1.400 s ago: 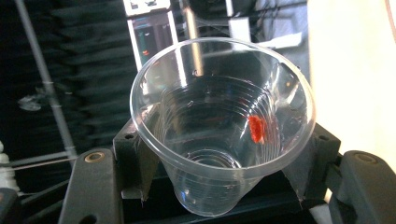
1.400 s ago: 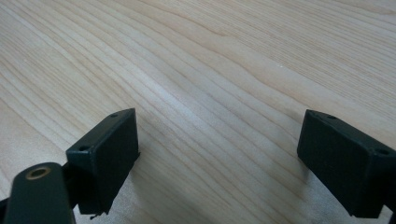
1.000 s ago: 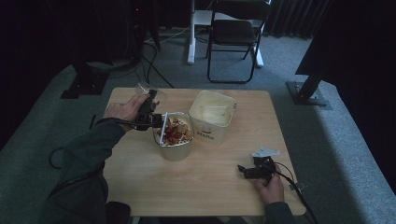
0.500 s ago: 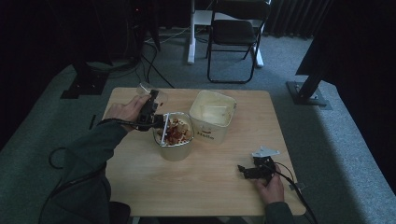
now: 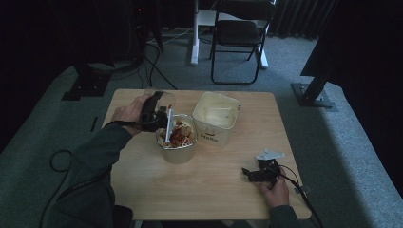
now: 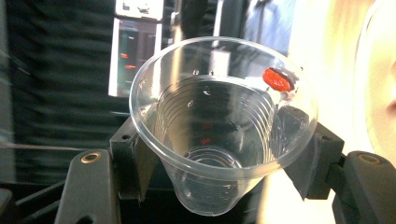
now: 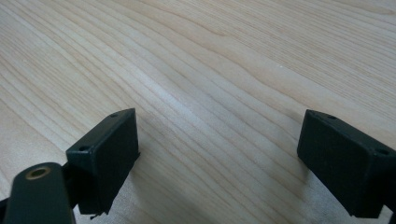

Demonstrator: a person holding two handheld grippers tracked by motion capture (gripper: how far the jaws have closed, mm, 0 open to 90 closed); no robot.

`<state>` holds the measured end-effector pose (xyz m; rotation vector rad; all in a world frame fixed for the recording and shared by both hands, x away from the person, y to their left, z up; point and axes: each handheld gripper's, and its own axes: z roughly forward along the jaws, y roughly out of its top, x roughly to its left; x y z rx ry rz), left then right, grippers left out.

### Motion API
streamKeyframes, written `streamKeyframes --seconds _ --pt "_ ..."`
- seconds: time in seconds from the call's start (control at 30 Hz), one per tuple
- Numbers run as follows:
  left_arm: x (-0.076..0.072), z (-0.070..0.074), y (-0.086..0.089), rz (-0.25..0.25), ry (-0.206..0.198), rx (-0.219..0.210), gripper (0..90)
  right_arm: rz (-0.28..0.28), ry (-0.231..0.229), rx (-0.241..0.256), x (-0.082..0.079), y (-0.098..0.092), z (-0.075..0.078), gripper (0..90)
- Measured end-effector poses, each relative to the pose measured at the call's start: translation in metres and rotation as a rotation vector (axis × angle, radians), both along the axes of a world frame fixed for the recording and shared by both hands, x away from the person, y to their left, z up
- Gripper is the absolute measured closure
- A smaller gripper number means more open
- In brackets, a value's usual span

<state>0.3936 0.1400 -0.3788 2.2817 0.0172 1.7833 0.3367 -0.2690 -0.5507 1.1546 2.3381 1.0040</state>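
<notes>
Over the filled tub (image 5: 177,140), your left gripper (image 6: 219,158) clamps the tipped clear cup (image 6: 219,126); 1 red piece (image 6: 276,79) clings inside, so shake it out; your right gripper (image 7: 219,154) rests agape.

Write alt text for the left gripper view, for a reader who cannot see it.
The left tool grips a clear plastic cup between its two black jaws, the cup's mouth facing the camera. One red piece clings inside near the rim; the cup otherwise looks empty.
</notes>
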Motion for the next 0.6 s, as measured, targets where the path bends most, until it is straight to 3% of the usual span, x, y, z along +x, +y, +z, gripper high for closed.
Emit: streamKeyframes --seconds 0.07,0.23,0.37,0.4,0.43,0.47,0.6 --pt "0.002 0.005 0.001 -0.011 0.058 -0.102 34.4 0.001 -0.002 -0.001 0.0 0.0 0.0 12.3" --pt "0.006 0.013 0.001 -0.03 0.171 -0.266 33.9 0.002 -0.001 -0.002 0.0 0.0 0.0 12.3" --pt "0.012 0.022 0.004 -0.066 0.292 -0.451 33.6 0.001 -0.001 -0.002 0.0 0.0 0.0 12.3" --pt "0.012 0.022 0.004 -0.066 0.292 -0.451 33.6 0.001 -0.001 -0.002 0.0 0.0 0.0 12.3" --pt "0.016 0.027 0.006 -0.083 0.347 -0.539 33.5 0.001 -0.001 -0.001 0.0 0.0 0.0 12.3" --pt "0.018 0.029 0.007 -0.092 0.382 -0.581 33.5 0.001 -0.001 -0.002 0.0 0.0 0.0 12.3" --pt "0.026 0.037 0.009 -0.11 0.445 -0.706 33.5 0.0 0.001 -0.001 0.0 0.0 0.0 12.3"
